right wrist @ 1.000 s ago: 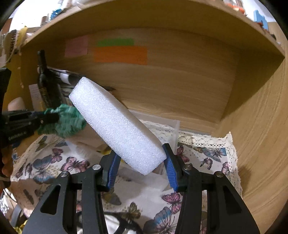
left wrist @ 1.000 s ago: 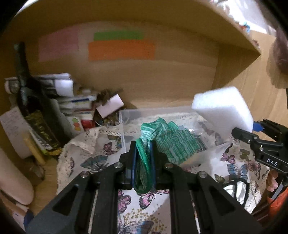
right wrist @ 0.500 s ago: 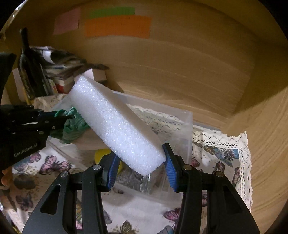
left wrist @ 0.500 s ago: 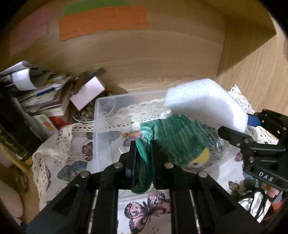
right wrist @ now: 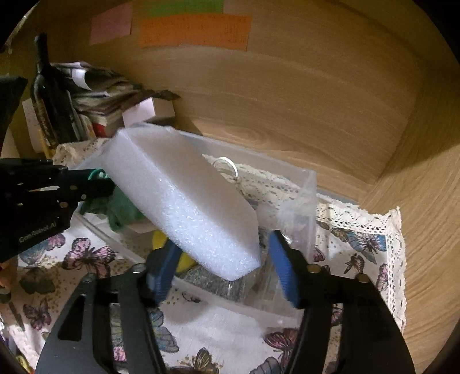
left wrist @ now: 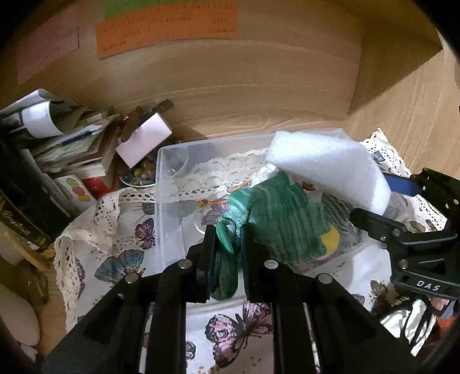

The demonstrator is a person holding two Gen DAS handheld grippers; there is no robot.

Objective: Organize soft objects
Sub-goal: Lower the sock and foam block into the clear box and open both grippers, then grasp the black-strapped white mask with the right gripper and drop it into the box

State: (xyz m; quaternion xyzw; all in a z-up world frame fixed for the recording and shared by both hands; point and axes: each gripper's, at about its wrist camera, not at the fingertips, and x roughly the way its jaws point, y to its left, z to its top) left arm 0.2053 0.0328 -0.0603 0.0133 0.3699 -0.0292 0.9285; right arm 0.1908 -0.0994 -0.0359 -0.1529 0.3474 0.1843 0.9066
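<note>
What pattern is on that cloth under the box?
Butterflies on white, lace-edged cloth; clearest in the right wrist view.

Two black handheld tools, the left tool (left wrist: 227,244) with silver screw heads and white "GenRobot.AI" lettering, the right tool (right wrist: 221,264) with blue finger pads (right wrist: 283,273) and a white "DAS" mark.

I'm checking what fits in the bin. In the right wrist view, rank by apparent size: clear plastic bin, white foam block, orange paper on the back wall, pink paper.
1. clear plastic bin, partly hidden
2. white foam block, though it sits nearest the camera, so this is unsure
3. orange paper
4. pink paper
</note>
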